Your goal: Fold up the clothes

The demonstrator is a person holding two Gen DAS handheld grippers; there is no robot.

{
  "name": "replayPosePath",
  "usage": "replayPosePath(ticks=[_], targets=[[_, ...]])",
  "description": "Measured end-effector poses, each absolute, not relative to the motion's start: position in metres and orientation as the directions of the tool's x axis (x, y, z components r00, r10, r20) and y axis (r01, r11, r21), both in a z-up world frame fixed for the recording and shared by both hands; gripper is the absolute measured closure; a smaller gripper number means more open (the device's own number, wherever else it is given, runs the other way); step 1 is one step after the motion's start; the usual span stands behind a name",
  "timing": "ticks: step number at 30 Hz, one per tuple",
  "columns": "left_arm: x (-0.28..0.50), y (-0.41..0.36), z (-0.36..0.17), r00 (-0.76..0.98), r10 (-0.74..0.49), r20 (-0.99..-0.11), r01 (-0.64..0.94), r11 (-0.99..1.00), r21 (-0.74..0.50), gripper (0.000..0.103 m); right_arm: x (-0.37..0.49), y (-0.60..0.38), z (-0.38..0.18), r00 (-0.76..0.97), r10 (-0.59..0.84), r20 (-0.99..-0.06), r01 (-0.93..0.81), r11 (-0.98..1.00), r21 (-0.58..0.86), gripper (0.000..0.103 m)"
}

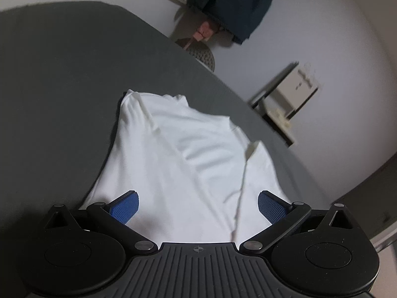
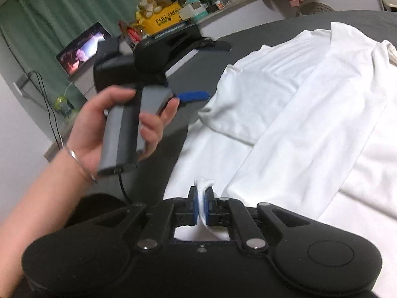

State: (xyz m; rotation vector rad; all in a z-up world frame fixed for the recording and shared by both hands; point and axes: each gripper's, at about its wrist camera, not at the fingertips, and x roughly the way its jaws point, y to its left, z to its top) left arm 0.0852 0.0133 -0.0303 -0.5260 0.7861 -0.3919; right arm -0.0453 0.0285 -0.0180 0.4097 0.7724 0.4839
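Note:
A white shirt point(image 1: 188, 154) lies partly folded on a dark grey surface point(image 1: 62, 87). In the left wrist view my left gripper point(image 1: 198, 206) hovers over the shirt's near edge. It is open, its blue pads point(image 1: 125, 207) spread wide with nothing between them. In the right wrist view my right gripper point(image 2: 203, 206) is shut on a pinch of the white shirt point(image 2: 310, 104), and a bunch of fabric sticks up between its pads. The same view shows a hand point(image 2: 99, 124) holding the left gripper point(image 2: 206, 72) at the left, beside the shirt's folded sleeve and above the grey surface.
A desk along the far side carries a lit laptop point(image 2: 84, 49), a yellow box point(image 2: 166, 17) and other clutter in front of green curtains. A mesh chair back point(image 1: 202, 54) stands past the grey surface's edge. A white box point(image 1: 295, 87) sits by the wall.

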Motion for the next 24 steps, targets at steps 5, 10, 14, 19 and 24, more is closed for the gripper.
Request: replayPosePath(ticks=[5,10,14,19,24], targets=[[0.088,-0.002,-0.028,0.606,-0.52,-0.602,0.209,0.834,-0.511,0.0,-0.053,0.049,-0.01,0.598,0.548,-0.584,-0.309,0.831,0.463,0.079],[0.088,-0.015,-0.032,0.564,-0.537,-0.627,0.253,0.835,-0.488,0.0,-0.055,-0.023,0.003,0.72,0.524,-0.454,-0.187,0.777,0.6,0.042],[0.083,-0.037,-0.032,0.512,-0.613,-0.601,0.363,0.789,-0.496,0.0,-0.014,-0.129,0.0,0.832,0.317,-0.456,0.079,0.746,0.662,0.037],[0.068,-0.079,-0.031,0.405,-0.693,-0.597,0.558,0.704,-0.439,0.0,0.05,-0.216,-0.035,0.831,0.261,-0.491,0.314,0.508,0.802,0.037],[0.053,-0.112,-0.045,0.281,-0.682,-0.675,0.672,0.642,-0.369,0.0,0.098,-0.223,-0.069,0.845,0.255,-0.47,0.366,0.365,0.856,0.037]])
